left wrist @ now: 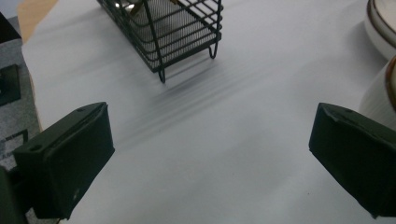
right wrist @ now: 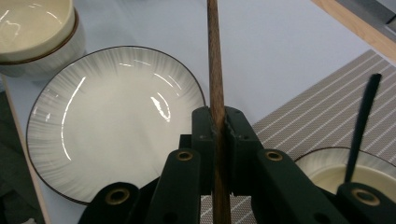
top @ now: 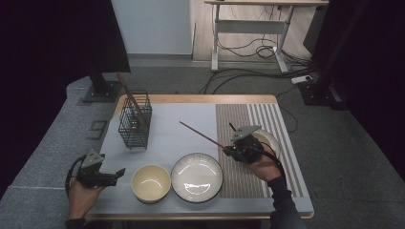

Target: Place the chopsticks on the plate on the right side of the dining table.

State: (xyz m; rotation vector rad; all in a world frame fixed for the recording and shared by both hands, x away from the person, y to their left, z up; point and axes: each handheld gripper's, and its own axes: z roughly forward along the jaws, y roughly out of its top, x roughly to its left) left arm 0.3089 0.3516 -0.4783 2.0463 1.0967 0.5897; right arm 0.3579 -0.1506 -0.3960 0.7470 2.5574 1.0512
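wire basket point(left wrist: 173, 28): top cut off by the upper edge, contents unclear. chopstick point(right wrist: 215, 70) beside plate point(right wrist: 112, 121): both ends cut off.

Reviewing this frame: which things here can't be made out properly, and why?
- Contents of the wire basket: left gripper view, cut off by the top edge; in the high view, too small.
- Small bowl: high view, mostly hidden by the right gripper.
- Chopstick tip: right gripper view, cut off by the top edge.
- Dark utensil in the small bowl: its lower end is hidden by the gripper body.
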